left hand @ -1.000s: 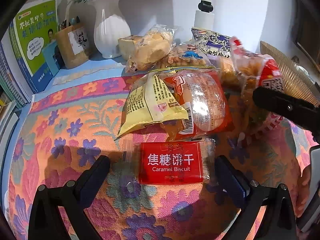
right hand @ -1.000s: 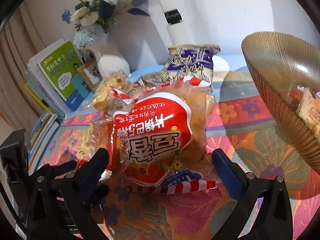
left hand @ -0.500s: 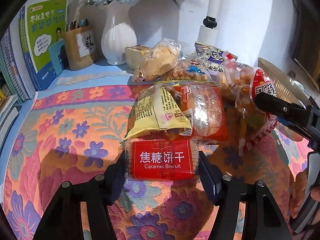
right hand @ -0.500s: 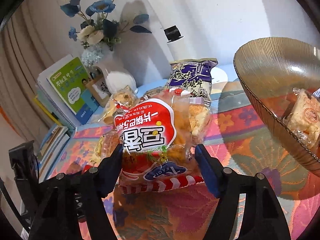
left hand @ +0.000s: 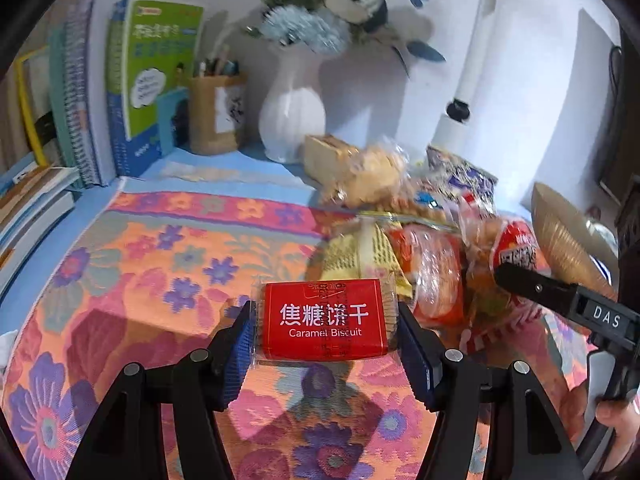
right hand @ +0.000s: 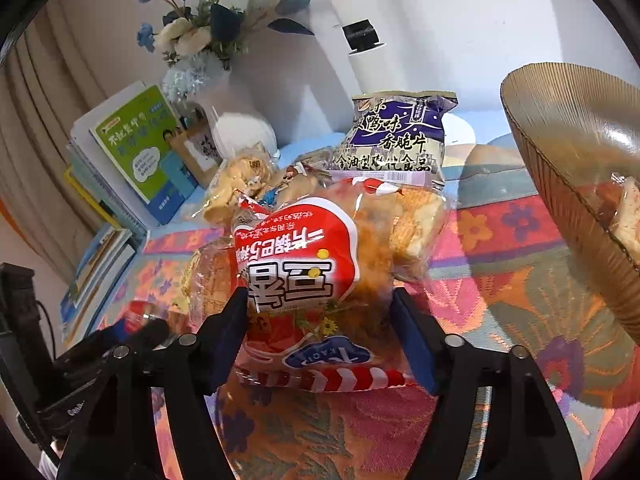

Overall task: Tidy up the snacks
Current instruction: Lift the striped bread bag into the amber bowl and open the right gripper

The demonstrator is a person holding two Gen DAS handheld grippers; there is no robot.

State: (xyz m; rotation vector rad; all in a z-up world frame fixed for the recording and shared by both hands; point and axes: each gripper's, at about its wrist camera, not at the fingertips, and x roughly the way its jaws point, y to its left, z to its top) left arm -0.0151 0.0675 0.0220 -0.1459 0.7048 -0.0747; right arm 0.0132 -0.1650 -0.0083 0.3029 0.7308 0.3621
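My left gripper [left hand: 326, 338] is shut on a red Caramel Biscuit pack [left hand: 325, 320] and holds it above the floral cloth [left hand: 160, 264]. My right gripper [right hand: 320, 320] is shut on a red and clear rice-cracker bag [right hand: 304, 276], lifted off the cloth; that bag also shows in the left wrist view [left hand: 508, 256]. A pile of snacks lies behind: a yellow packet [left hand: 364, 252], an orange packet [left hand: 432, 276], a pale bread bag [left hand: 372, 176] and a purple chip bag [right hand: 400, 136]. A ribbed brown bowl [right hand: 568, 184] at the right holds a wrapped snack [right hand: 628, 220].
A white vase with blue flowers [left hand: 292, 116], a pen holder [left hand: 216, 116] and upright books [left hand: 152, 76] stand along the back wall. Flat books [left hand: 28, 204] are stacked at the left edge. A white lamp post [left hand: 468, 92] rises behind the pile.
Both grippers closed on their snacks and lifted them. The left raised the biscuit pack off the cloth; the right raised the red bag, and the bowl now looks closer.
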